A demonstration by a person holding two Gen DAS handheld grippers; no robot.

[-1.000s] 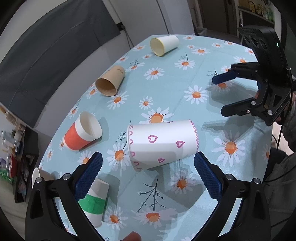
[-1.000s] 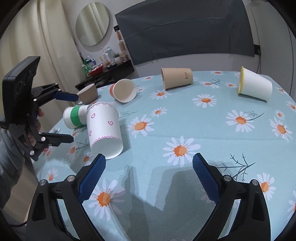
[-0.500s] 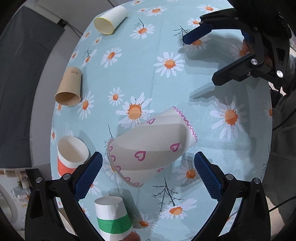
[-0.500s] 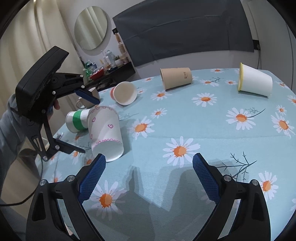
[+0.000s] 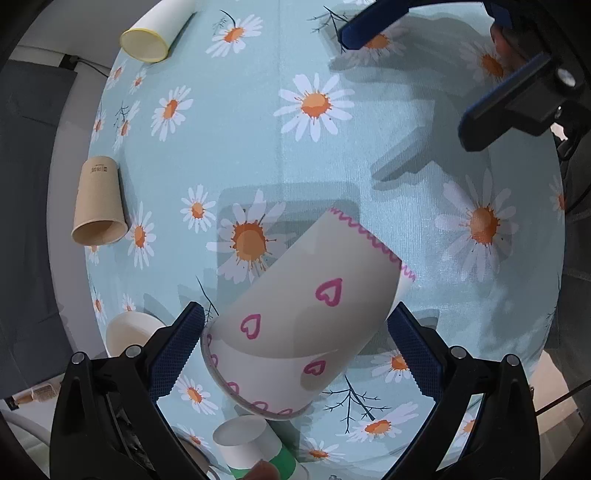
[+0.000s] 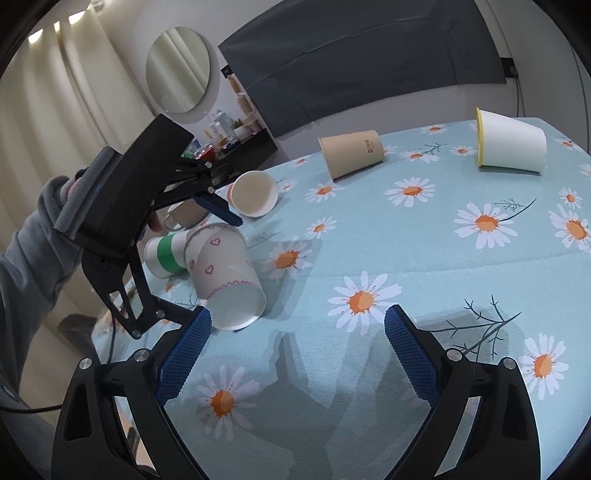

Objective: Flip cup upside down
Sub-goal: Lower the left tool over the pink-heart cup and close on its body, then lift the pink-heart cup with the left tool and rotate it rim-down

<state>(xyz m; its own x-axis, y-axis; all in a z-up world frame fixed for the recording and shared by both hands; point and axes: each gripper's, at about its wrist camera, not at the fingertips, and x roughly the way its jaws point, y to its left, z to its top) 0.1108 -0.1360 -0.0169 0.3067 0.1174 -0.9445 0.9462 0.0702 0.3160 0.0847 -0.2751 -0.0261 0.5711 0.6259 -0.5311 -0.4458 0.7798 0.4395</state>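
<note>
A white paper cup with pink hearts (image 5: 295, 325) lies on its side on the daisy tablecloth (image 5: 369, 177), base toward my left gripper, open mouth away. My left gripper (image 5: 293, 350) is open and straddles the cup from above, one pad on each side, not pressing. In the right wrist view the same cup (image 6: 225, 273) lies at left with the left gripper (image 6: 218, 266) over it. My right gripper (image 6: 297, 354) is open and empty, low over the cloth, to the right of the cup.
Other cups lie on their sides: a brown one (image 5: 98, 203) (image 6: 351, 155), a yellow-rimmed white one (image 5: 151, 35) (image 6: 511, 144), a red one (image 6: 255, 194), a green-banded one (image 6: 164, 254). The table edge runs close behind the left gripper.
My left gripper has swung from level to pointing steeply down and has come closer around the heart cup. The cup lies where it was. The right gripper has barely moved.
</note>
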